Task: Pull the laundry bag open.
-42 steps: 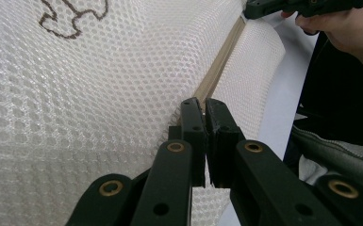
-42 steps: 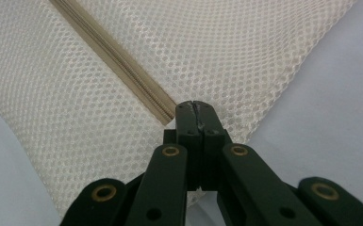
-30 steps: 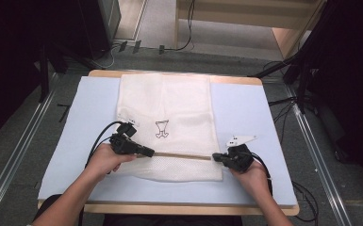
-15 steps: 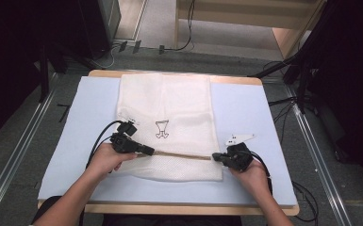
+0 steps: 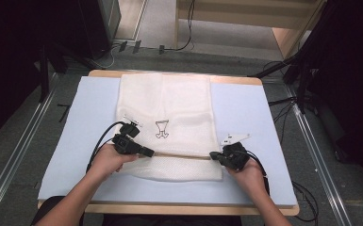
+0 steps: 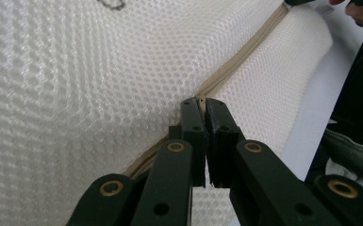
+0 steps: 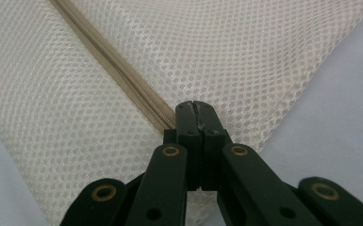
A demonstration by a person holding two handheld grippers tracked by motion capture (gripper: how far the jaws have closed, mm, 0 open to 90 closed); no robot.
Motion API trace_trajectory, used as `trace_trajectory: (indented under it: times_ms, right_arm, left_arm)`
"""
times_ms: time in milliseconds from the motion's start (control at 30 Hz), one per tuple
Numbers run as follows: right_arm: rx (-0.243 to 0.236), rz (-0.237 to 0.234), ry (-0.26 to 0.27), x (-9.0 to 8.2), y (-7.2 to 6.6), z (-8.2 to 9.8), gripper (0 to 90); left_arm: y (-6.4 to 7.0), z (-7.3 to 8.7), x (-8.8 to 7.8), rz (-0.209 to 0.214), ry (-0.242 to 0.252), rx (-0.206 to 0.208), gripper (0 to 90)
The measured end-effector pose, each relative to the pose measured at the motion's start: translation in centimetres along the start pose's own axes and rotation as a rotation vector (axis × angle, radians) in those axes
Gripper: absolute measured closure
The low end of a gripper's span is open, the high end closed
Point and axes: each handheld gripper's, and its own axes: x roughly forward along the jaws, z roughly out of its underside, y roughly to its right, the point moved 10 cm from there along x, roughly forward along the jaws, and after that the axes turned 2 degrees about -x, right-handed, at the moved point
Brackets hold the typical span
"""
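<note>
Two grippers, left gripper and right gripper, have fingers clamped on the zipper of a mesh laundry bag mid-bench; looks light and floppy, so the zipper tape's probably the best hold.

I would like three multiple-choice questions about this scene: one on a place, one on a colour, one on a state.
1. Where does the zipper run on the mesh bag?
A. far edge B. across, near the person's end C. down the middle, lengthwise

2. What colour is the mat under the bag?
A. pale blue B. green C. red

3. How do the jaws of the left gripper and right gripper stand?
A. both wide open B. one open C. both closed at the zipper

Answers: 1 B, it spans between both grippers; 2 A, high view shows it; 3 C, both gripper views show jaws together.
</note>
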Motion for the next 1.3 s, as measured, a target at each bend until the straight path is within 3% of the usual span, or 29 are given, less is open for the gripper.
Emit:
trace_trajectory:
  times_ms: [100, 133, 167, 233, 267, 433, 533, 700, 933, 1033, 1100, 1300]
  right_arm:
    - [-0.013, -0.002, 0.008, 0.0, 0.1, 0.0, 90.0]
    - [-0.015, -0.002, 0.008, 0.0, 0.1, 0.0, 90.0]
    - [-0.017, -0.002, 0.008, 0.0, 0.1, 0.1, 90.0]
    - [-0.016, 0.001, 0.005, 0.0, 0.0, 0.1, 90.0]
    - [-0.022, -0.001, 0.008, 0.0, 0.0, 0.1, 90.0]
    - [-0.018, -0.005, 0.008, 0.0, 0.1, 0.1, 90.0]
    - [-0.009, -0.006, 0.011, 0.0, 0.0, 0.1, 90.0]
    - [-0.01, -0.006, 0.006, -0.1, 0.1, 0.2, 90.0]
    - [-0.012, -0.003, 0.001, -0.1, 0.1, 0.1, 90.0]
    - [-0.02, -0.001, 0.0, -0.1, 0.1, 0.1, 90.0]
    - [-0.022, 0.0, 0.0, -0.1, 0.1, 0.1, 90.0]
    - [-0.021, -0.002, -0.002, -0.1, 0.2, 0.1, 90.0]
  left_arm:
    - [0.0, 0.3, -0.1, 0.004, -0.014, -0.015, 89.4]
    - [-0.2, 0.4, -0.2, -0.024, -0.019, -0.002, 89.5]
    - [-0.2, 0.4, -0.2, -0.024, -0.019, -0.002, 89.5]
    - [-0.6, 0.4, -0.9, -0.032, 0.004, -0.021, 89.5]
    - [-0.5, 0.4, -1.0, -0.012, -0.001, -0.024, 89.5]
    - [-0.6, 0.5, -1.3, -0.011, 0.008, -0.024, 89.5]
    - [-1.4, 0.8, -1.8, -0.039, 0.019, -0.044, 89.6]
    - [-2.1, 1.6, -2.8, -0.05, 0.024, -0.045, 89.5]
    - [-2.8, 2.2, -3.9, -0.041, 0.042, -0.069, 89.5]
    - [-3.8, 2.7, -4.6, -0.101, 0.04, -0.065, 89.5]
    - [-4.4, 3.0, -5.0, -0.105, 0.048, -0.08, 89.5]
    - [-5.4, 3.8, -6.3, -0.055, 0.076, -0.13, 89.5]
